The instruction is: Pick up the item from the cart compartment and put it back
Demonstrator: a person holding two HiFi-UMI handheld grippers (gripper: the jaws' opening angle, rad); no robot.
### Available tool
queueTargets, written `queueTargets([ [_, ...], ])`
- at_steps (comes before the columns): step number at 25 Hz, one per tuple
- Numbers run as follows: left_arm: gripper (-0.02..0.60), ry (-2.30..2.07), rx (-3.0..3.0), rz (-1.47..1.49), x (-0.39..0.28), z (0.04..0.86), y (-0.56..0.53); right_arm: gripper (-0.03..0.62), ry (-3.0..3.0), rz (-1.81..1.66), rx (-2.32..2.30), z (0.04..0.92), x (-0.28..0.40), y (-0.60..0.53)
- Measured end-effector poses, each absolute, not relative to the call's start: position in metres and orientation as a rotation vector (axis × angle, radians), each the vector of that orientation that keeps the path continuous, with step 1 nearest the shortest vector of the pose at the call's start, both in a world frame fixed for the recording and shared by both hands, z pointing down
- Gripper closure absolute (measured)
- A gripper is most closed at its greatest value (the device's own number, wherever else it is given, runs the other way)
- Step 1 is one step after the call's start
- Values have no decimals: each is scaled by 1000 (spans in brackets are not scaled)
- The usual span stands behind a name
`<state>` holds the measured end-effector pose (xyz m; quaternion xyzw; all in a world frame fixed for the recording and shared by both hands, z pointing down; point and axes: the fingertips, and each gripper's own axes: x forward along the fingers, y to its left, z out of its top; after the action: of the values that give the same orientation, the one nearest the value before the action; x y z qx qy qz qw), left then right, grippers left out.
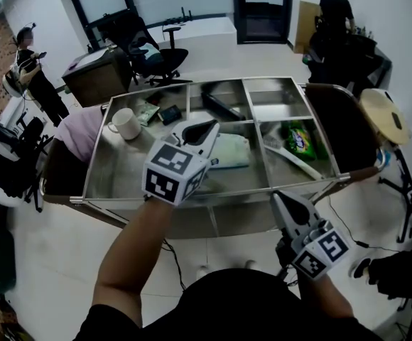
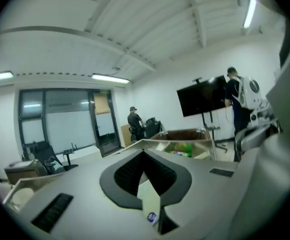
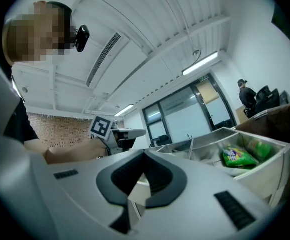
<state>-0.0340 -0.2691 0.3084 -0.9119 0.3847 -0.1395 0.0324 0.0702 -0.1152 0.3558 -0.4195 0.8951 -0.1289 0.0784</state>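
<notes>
Left gripper (image 1: 213, 125) pinched shut on nothing, hanging over the cart's (image 1: 234, 192) middle bay.
Our right gripper (image 1: 278, 197) is closed and empty too, outside the shiny steel front rim (open air there). The soft white packet (image 1: 231, 152) lies flat between thin dividers.

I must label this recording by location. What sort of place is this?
Probably an office or lab workroom: a black swivel office chair, a large black screen on a stand and tall glass panels, with a compartmented steel cart.

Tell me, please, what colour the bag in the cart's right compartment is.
The bag is green with yellow; the right gripper view shows it best.
</notes>
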Motion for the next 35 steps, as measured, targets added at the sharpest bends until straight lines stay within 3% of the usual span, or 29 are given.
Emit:
queueTargets([
  [6,581,1289,-2857,21,-61,277,-221,578,2686,-391,-1253,358,68,-116],
  [12,581,1362,-2833,247,-82,275,-161,578,2697,-393,-1223,355,60,-118],
  [35,581,1484,-2840,219,-104,336,-94,581,2792,-309,-1243,360,42,-120],
])
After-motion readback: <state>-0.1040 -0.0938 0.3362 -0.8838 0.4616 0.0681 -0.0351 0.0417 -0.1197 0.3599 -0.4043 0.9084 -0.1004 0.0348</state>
